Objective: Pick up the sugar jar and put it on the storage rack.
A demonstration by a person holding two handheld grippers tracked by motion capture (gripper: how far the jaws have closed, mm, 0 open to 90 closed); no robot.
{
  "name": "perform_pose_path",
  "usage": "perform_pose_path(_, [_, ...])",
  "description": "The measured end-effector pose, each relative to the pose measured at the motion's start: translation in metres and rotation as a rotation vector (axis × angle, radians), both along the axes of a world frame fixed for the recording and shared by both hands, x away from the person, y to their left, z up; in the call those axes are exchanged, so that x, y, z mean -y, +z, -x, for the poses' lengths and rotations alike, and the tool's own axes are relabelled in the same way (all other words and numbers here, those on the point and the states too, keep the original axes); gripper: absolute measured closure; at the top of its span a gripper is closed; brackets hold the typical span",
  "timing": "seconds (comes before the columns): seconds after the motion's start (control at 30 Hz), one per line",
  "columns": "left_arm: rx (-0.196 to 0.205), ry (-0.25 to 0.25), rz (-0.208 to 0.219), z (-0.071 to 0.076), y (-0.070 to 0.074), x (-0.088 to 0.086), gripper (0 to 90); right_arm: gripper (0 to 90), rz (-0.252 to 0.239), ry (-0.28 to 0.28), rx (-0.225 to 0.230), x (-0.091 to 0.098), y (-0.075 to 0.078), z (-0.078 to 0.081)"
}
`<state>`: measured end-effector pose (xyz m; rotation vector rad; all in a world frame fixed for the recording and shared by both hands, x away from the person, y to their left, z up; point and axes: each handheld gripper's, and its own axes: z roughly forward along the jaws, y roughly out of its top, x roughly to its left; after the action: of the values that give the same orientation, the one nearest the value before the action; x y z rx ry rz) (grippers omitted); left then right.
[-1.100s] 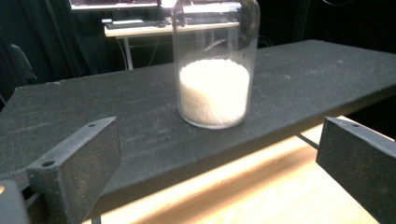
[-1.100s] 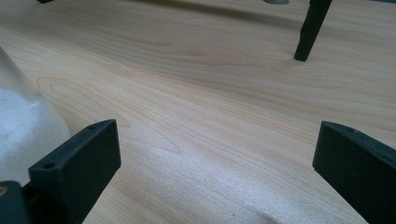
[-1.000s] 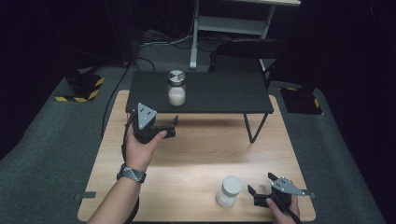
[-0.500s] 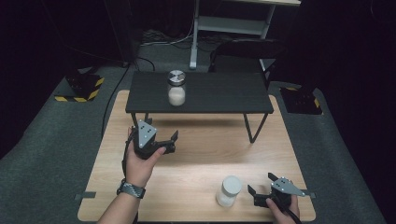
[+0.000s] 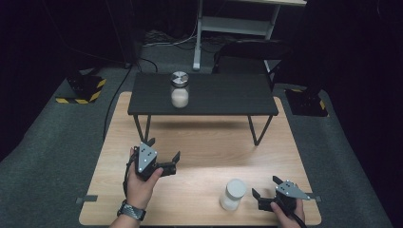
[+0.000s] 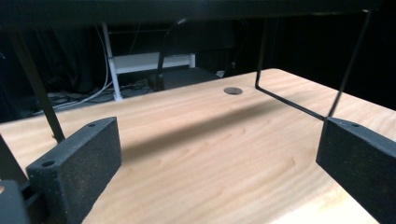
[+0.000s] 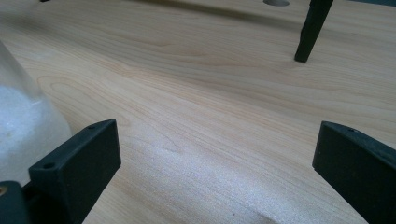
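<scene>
Dark room, grey carpet, a pale wooden table (image 5: 199,156) with a low black bench (image 5: 204,97) straddling its far half. On the bench, a glass jar with a metal lid (image 5: 179,89), upright, partly filled with white powder. Near the front edge, a second, white-lidded jar (image 5: 233,194), upright, just beside the right gripper (image 5: 264,198) (its clear wall and white contents at the left edge of the right gripper view (image 7: 23,121)). Jaws of that gripper wide apart, around nothing, low over the wood. Left gripper (image 5: 164,153) well apart from both jars, jaws likewise spread, pointed under the bench. Step in hand, by judgement: approach, nothing grasped yet. Next move probably: swing the right gripper leftward to bracket the white-lidded jar squarely, then close gently on its wall.
</scene>
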<state>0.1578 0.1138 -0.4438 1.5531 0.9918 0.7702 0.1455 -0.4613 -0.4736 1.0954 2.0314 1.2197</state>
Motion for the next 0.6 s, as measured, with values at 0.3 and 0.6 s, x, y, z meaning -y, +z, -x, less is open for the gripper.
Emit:
perform_pose_path(0.3, [-0.057,-0.018,-0.018,0.018,-0.025,-0.005,0.2,0.7,0.0,-0.001,0.0,0.0,0.0,0.0])
perform_pose_path(0.6, [-0.114,-0.029,-0.005,0.028,-0.04,-0.01,0.2,0.7,0.004,-0.002,0.002,-0.001,0.0,0.001])
